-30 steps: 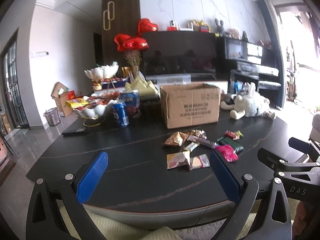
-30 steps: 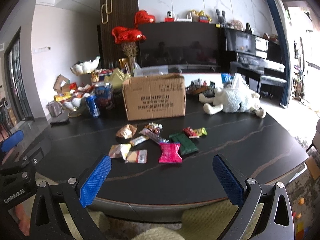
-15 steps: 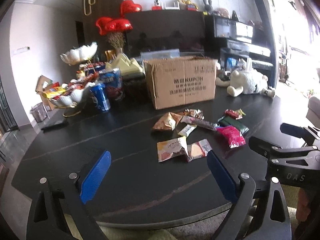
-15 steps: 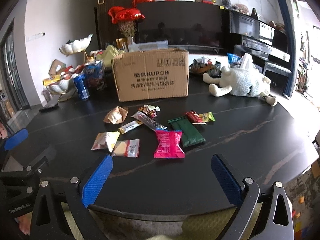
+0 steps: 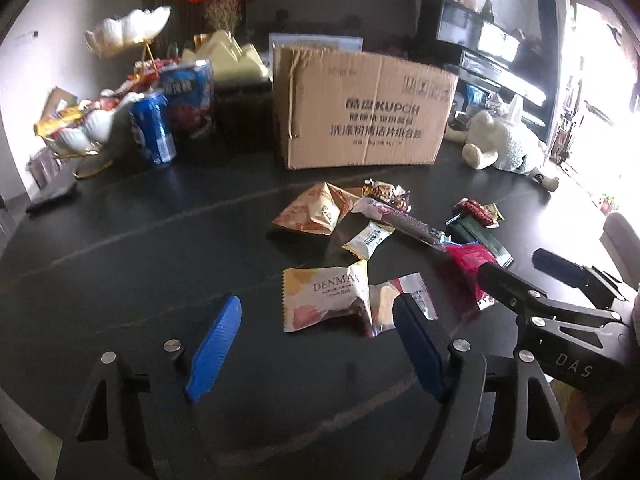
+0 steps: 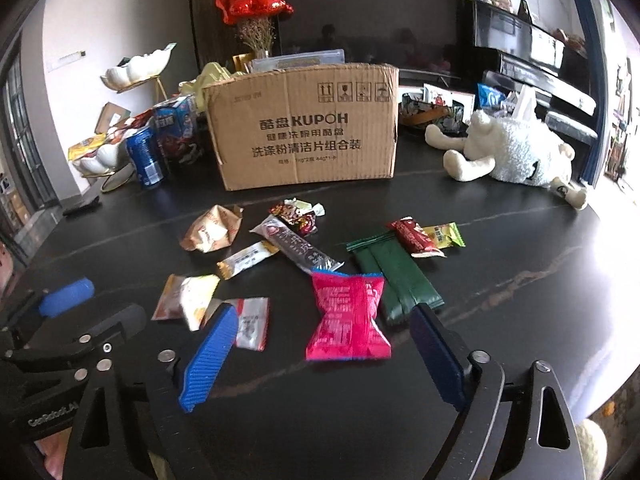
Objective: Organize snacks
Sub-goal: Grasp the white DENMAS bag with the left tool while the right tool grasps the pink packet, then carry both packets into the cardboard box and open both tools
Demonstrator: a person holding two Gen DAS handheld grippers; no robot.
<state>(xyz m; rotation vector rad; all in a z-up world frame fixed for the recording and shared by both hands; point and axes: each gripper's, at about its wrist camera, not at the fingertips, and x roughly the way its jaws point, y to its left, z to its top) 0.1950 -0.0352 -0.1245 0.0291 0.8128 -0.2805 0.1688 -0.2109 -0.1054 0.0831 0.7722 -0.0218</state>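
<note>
Several snack packets lie scattered on the dark table in front of a cardboard box. My left gripper hovers low over the cream DENMAS packet. Its jaws are closing, the packet shows between the blue pads, and they do not touch it. In the right wrist view my right gripper frames the pink packet, jaws closing and pads clear of it. A green pouch and a long dark bar lie just beyond. The box stands open-topped behind.
A blue can, a blue carton and a white shell-shaped snack stand sit at the back left. A white plush toy lies at the back right. A dark remote rests near the left edge.
Both grippers have come forward and down towards the snacks, now tilted more steeply at the table. Both pairs of jaws have narrowed.
</note>
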